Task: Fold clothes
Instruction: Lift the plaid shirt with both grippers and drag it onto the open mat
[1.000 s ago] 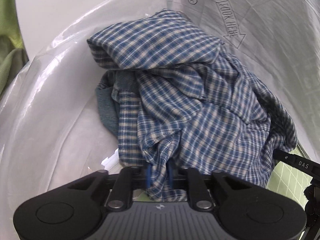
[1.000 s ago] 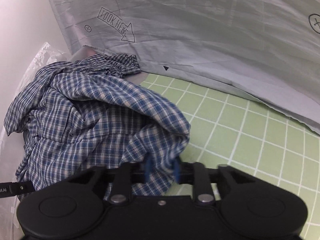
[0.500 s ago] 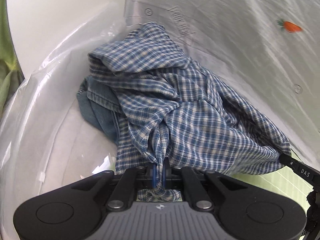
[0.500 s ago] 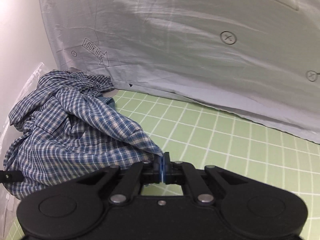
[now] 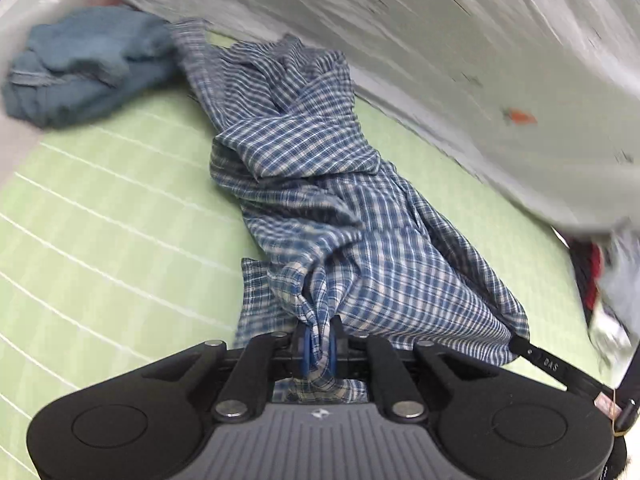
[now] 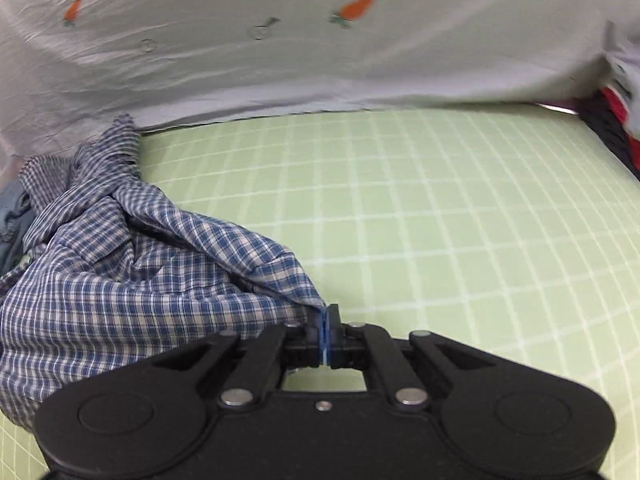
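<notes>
A blue and white checked shirt lies crumpled and stretched out across the green gridded mat. My left gripper is shut on a bunched fold of it near the camera. In the right wrist view the same checked shirt trails off to the left, and my right gripper is shut on a pointed corner of it, just above the green mat. Part of the right gripper's body shows at the shirt's right edge in the left wrist view.
A blue denim garment lies bunched at the mat's far left. A grey sheet with carrot prints hangs along the back. Dark and red clothes are piled at the far right. The mat's right half lies bare.
Both grippers have pulled the checked shirt off the denim pile and out of the plastic-lined corner onto the green mat. The denim garment stays behind, uncovered. The shirt is more stretched out.
</notes>
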Action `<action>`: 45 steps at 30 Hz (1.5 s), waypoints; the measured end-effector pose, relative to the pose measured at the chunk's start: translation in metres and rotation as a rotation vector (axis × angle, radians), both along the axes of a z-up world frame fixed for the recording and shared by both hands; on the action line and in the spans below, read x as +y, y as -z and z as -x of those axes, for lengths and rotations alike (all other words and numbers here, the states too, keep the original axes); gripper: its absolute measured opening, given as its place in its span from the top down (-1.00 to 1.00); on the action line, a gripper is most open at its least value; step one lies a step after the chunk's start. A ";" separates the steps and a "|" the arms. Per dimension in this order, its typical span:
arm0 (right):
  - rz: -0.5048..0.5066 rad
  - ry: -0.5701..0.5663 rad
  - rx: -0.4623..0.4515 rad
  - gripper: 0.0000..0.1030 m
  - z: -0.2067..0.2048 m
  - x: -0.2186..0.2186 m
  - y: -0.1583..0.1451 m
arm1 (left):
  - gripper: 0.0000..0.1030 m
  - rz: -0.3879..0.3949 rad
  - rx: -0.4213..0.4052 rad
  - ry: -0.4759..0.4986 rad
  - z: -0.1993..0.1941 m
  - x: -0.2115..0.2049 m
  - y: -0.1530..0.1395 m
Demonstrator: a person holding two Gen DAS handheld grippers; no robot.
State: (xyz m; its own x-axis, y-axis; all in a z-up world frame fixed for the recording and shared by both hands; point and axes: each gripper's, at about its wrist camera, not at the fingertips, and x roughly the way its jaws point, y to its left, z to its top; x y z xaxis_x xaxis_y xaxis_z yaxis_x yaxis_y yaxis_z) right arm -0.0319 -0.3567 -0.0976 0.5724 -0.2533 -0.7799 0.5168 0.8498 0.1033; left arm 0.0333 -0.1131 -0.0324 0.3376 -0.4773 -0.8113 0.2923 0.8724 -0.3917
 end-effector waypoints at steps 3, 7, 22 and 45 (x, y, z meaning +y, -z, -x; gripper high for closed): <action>0.008 0.107 0.010 0.97 0.043 -0.032 -0.001 | 0.69 -0.024 -0.015 0.035 0.028 -0.025 -0.003; 0.018 0.249 0.023 0.92 0.101 -0.075 -0.003 | 0.59 -0.070 -0.025 0.013 0.039 -0.036 -0.007; -0.280 0.318 -0.058 -0.62 0.127 -0.060 0.009 | -0.47 -0.213 -0.038 -0.069 0.042 -0.025 -0.013; -0.303 0.171 0.056 0.85 0.090 -0.055 0.038 | -0.52 -0.209 0.006 -0.164 -0.029 -0.011 -0.007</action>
